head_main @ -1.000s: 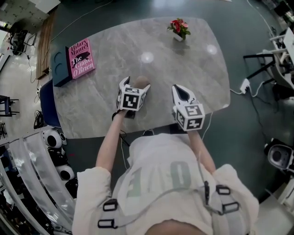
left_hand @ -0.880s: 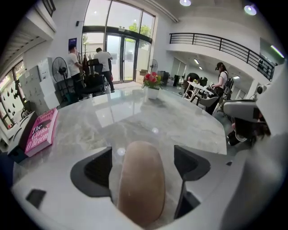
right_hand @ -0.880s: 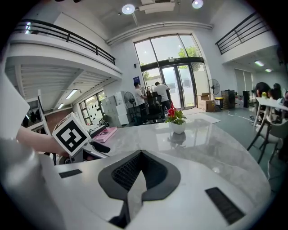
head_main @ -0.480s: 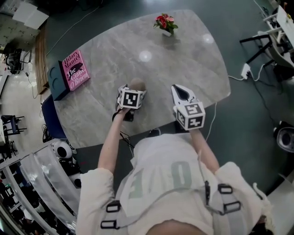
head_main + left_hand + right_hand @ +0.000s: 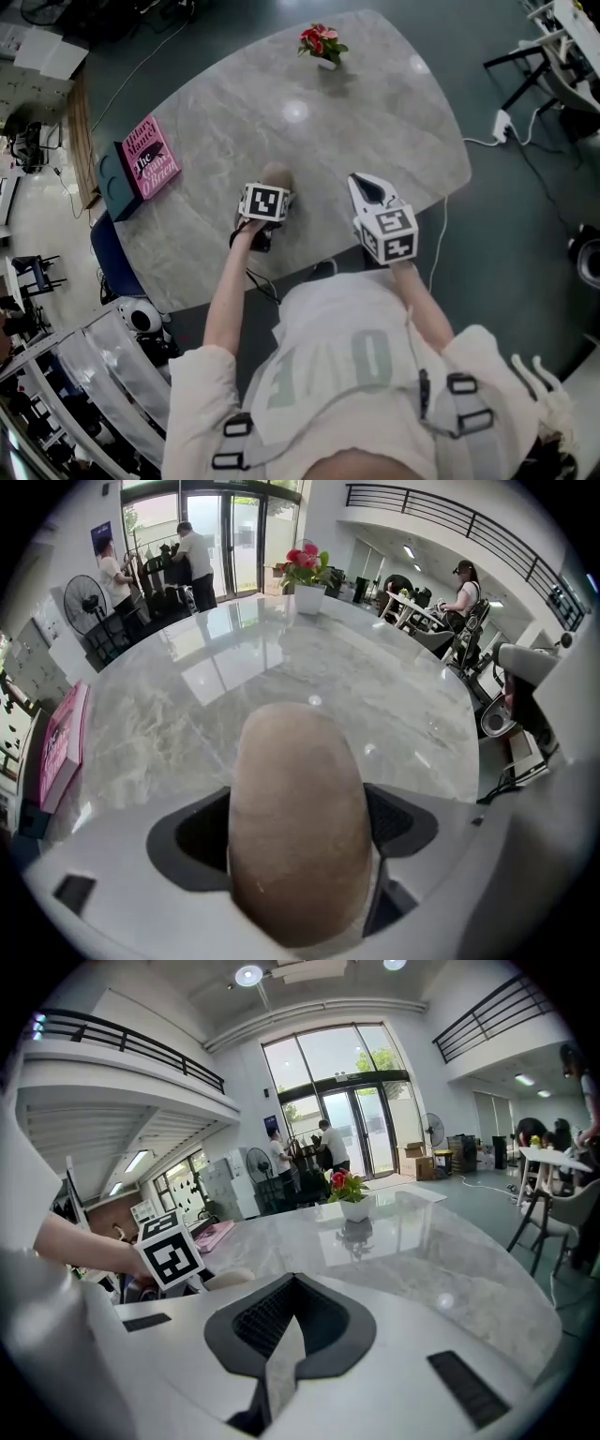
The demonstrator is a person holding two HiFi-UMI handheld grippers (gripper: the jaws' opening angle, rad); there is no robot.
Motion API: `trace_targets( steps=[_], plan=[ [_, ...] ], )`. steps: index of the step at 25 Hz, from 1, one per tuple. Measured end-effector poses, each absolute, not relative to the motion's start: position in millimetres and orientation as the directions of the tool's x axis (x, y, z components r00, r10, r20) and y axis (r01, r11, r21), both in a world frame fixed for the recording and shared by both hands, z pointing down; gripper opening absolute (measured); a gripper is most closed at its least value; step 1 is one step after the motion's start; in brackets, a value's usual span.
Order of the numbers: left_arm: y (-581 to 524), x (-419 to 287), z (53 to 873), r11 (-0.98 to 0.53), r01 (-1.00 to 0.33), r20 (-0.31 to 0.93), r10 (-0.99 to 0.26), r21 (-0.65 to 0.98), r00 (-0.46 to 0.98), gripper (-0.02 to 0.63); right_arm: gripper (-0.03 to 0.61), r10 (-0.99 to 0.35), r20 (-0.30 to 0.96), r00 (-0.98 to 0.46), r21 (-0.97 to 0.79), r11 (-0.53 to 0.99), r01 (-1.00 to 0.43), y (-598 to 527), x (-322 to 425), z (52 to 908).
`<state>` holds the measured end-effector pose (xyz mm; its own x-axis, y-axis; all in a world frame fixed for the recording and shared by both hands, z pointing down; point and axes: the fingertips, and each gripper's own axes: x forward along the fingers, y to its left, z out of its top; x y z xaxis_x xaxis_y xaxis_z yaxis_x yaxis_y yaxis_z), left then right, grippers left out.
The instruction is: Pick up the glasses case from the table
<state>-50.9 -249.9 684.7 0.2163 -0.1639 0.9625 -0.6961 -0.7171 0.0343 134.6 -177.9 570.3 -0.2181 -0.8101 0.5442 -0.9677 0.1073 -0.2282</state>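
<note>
The left gripper (image 5: 270,191) is clamping the tan, rounded glasses case (image 5: 298,808), its long axis pointing straight ahead over the grey marbled surface (image 5: 375,112) (whether it is lifted is unclear), while the right gripper (image 5: 286,1330) is hovering alongside, pressed together.

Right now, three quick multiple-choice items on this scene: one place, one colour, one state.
1. Where does the flower pot stand on the table?
A) far end
B) middle
C) near edge

2. On the book, what colour is the cover?
A) green
B) pink
C) white

3. What state are the left tongs in?
A) open, empty
B) shut, empty
C) shut on the glasses case

Answers:
1 A: the head view shows it by the table's far edge.
2 B: the cover is pink with dark print.
3 C: the left gripper view shows the tan case held between the jaws.
</note>
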Motion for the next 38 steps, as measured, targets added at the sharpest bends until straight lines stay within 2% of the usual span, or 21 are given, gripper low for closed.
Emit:
trace_targets(
  steps=[9, 23, 33, 38],
  plan=[
    [-251.1, -47.2, 688.6, -0.742, -0.671, 0.968, -0.159, 0.013, 0.195, 0.411, 0.002, -0.804, 0.557, -0.209, -0.229, 0.093, -0.969, -172.8, 140.2, 574.6],
    [-245.1, -48.9, 693.4, -0.765, -0.642, 0.981, -0.080, 0.052, 0.175, 0.408, 0.002, -0.792, 0.574, -0.209, -0.231, 0.088, -0.969, -170.3, 139.4, 578.2],
    [-250.4, -48.4, 691.1, -0.773, -0.634, 0.975, -0.117, 0.030, 0.189, 0.408, 0.002, -0.789, 0.577, -0.213, -0.221, 0.100, -0.970, -169.6, 138.0, 581.1],
    [-242.2, -49.7, 692.0, -0.774, -0.630, 0.977, -0.081, 0.063, 0.197, 0.400, 0.002, -0.788, 0.574, -0.224, -0.220, 0.115, -0.969, -170.5, 135.7, 579.3]
  ],
)
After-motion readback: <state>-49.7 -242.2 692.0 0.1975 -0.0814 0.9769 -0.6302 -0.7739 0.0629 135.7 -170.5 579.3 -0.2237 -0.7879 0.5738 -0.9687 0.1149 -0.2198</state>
